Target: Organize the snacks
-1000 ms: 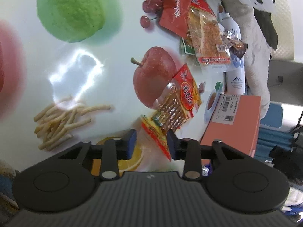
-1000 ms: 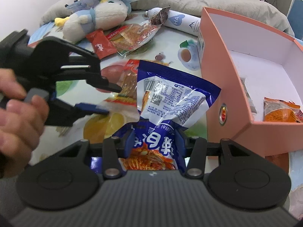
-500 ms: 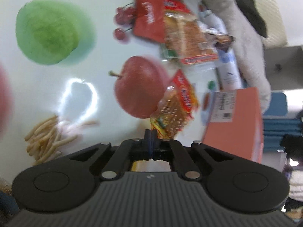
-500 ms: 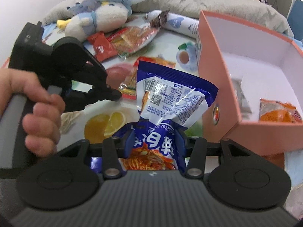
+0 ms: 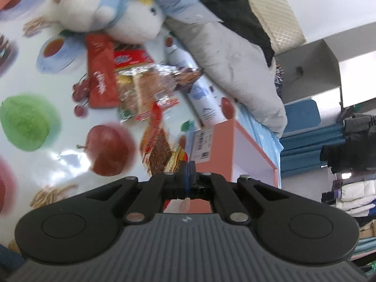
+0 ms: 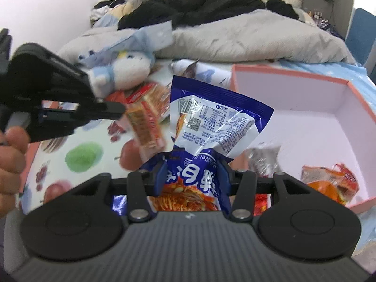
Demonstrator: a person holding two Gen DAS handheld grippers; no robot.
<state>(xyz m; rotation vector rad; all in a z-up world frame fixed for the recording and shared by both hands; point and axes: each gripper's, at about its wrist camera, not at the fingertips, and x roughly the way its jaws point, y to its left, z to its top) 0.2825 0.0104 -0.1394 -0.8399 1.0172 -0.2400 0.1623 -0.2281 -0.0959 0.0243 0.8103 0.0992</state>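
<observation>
A: Left wrist view: left gripper (image 5: 187, 167) pinched tight on red snack (image 5: 157, 150), lifted over tablecloth (image 5: 58, 108) beside box (image 5: 237, 150).
B: Right gripper (image 6: 190, 172) clamps blue bag (image 6: 216, 122), near box, above tablecloth.

Fruit-printed tablecloth (image 5: 30, 98) spread over work surface, glare reflected on it. Grey blanket (image 6: 246, 40) and black clothing (image 6: 199, 2) heaped behind. White wall (image 6: 47, 4) seen at left. Blue folded fabrics (image 5: 310, 145) stacked aside.
</observation>
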